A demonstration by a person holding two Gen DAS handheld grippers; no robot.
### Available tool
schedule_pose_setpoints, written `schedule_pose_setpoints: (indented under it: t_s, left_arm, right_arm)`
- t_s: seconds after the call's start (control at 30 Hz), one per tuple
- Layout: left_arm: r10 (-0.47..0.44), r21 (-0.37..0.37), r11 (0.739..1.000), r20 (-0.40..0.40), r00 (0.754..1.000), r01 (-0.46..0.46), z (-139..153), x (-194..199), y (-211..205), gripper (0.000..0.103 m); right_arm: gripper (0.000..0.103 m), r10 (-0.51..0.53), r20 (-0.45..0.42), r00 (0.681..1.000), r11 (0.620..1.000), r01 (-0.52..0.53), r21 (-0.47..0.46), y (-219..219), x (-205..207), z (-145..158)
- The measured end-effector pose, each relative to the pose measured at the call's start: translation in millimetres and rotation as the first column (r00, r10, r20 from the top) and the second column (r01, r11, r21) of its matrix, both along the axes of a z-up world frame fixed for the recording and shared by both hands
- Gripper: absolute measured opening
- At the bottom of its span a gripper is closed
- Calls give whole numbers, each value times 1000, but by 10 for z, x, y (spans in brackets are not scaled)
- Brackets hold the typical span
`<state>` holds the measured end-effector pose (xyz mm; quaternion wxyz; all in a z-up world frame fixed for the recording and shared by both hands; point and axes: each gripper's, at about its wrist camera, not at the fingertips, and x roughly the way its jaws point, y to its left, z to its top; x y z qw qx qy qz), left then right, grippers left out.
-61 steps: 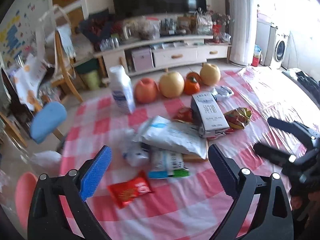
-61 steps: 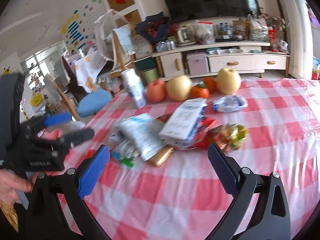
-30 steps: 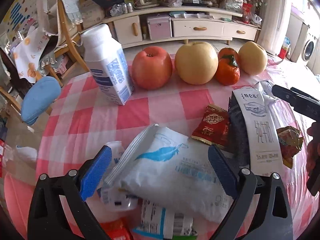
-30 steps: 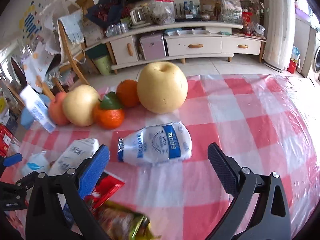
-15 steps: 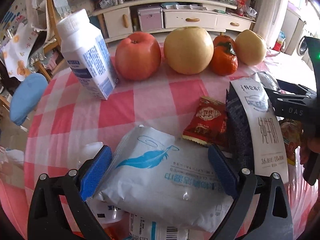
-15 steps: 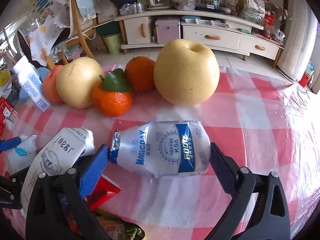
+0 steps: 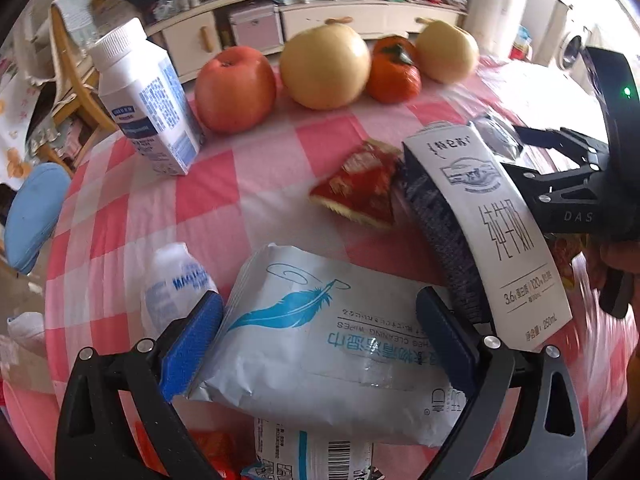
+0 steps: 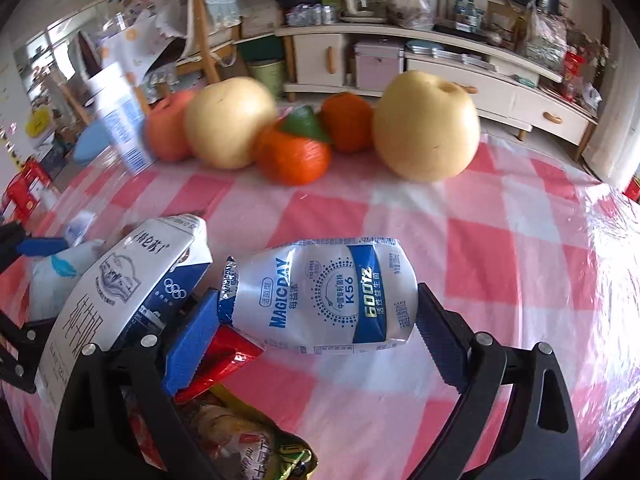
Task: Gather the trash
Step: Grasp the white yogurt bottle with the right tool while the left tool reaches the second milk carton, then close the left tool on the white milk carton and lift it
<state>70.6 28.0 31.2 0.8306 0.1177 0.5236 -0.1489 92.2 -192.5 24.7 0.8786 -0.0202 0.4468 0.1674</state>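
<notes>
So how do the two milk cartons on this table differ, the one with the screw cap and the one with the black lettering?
The capped carton stands upright near the red apple; the lettered carton lies tilted over other litter. The capped carton carries blue print and a round white cap; the lettered carton shows black characters, a dark side panel and no cap in view. Both are mainly white cartons, and neither is between a gripper's fingers.

Bright daylight from the right, glare there, fisheye-curved edges, motion-blurred margins.
</notes>
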Motion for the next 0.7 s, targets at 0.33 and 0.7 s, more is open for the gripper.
schedule_pose_setpoints:
  t_s: [0.33,0.7]
  left_arm:
    - [-137,53,989,-41,990,139,96,-395,179,96]
    - [-112,-124,985,64,992,119,599,-709,59,96]
  right_arm:
    - [94,104,-9,994,993,-105,-47,363,-569,73]
    - [94,-20,98,995,999,22,-23,234,-1122,384]
